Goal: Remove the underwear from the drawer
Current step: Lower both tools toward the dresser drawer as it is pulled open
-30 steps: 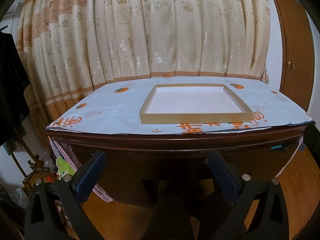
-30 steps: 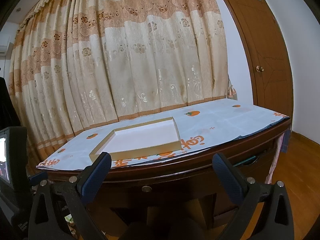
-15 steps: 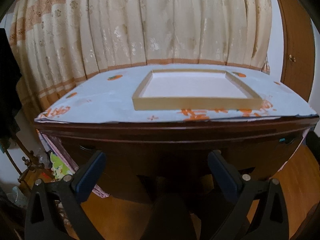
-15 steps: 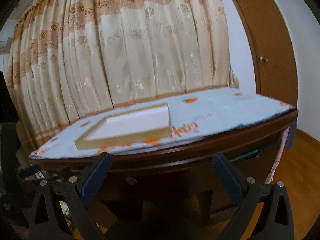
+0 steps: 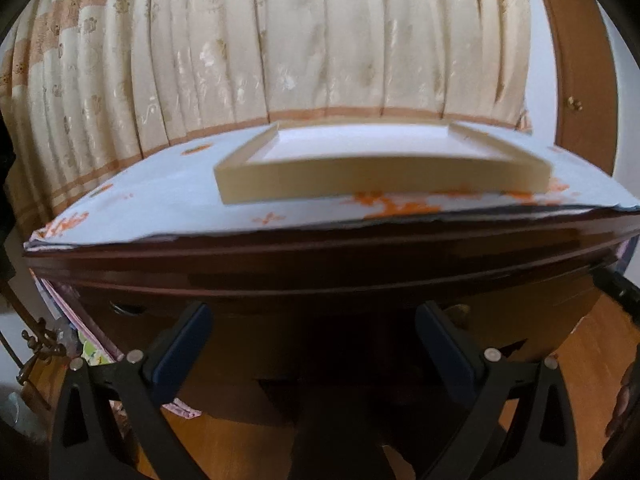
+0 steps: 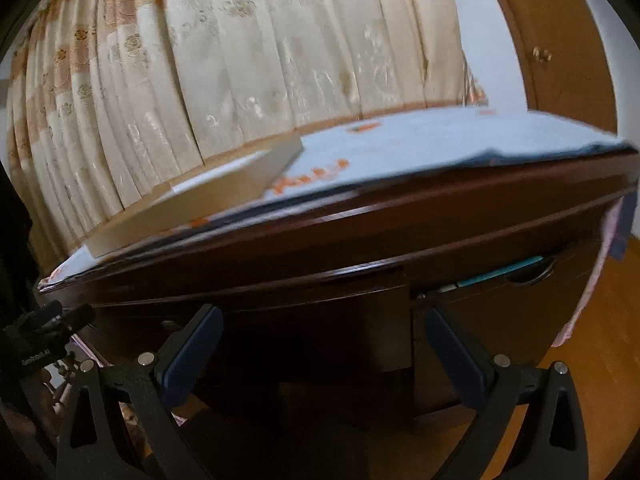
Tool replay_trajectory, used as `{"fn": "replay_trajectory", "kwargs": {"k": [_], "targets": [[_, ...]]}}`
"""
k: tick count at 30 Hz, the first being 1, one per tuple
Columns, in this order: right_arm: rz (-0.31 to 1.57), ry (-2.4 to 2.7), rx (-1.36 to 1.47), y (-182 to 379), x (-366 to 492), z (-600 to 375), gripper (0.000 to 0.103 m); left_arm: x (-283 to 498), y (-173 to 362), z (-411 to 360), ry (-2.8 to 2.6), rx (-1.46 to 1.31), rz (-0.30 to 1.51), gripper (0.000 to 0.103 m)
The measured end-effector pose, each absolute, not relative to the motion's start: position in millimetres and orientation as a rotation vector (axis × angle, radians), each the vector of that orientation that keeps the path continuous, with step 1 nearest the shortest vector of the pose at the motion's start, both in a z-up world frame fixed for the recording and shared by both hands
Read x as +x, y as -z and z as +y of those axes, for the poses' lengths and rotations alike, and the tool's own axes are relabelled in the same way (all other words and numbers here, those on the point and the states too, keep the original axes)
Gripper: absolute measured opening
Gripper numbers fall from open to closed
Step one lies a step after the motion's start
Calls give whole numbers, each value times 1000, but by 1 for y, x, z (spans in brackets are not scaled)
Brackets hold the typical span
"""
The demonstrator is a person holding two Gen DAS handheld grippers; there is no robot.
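A dark wooden desk [image 5: 320, 256] fills both views, its front edge just ahead of both grippers. My left gripper [image 5: 316, 320] is open and empty, low in front of the desk's shadowed front. My right gripper [image 6: 324, 320] is open and empty, facing the desk front [image 6: 360, 248]; a drawer front with something teal in its gap [image 6: 500, 270] is at the right. No underwear is visible. The other gripper [image 6: 40, 332] shows at the left edge of the right wrist view.
On the desk lies a light cloth with orange prints [image 5: 160, 196] and a shallow tan tray with a white inside [image 5: 380, 160], also in the right wrist view [image 6: 208, 204]. A beige curtain [image 5: 280, 40] hangs behind. A wooden door [image 6: 560, 60] is at right.
Both grippers have moved closer to the desk and lower, so the desk front now fills the views. Both stay open.
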State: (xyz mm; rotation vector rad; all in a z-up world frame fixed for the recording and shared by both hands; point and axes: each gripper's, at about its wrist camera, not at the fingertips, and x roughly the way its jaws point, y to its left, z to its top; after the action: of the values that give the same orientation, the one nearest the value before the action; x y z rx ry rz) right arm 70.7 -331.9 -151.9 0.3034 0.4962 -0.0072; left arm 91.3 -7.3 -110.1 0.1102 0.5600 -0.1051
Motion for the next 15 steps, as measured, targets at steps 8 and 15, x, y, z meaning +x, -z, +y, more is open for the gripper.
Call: {"fn": "replay_trajectory", "kwargs": {"k": [8,15], "targets": [[483,-76,327,173,104,-356,102,110,128,1,61,61,563,103],[472,-139,296,172,115,-353,102,116,134,0,53,72,561,103]]}}
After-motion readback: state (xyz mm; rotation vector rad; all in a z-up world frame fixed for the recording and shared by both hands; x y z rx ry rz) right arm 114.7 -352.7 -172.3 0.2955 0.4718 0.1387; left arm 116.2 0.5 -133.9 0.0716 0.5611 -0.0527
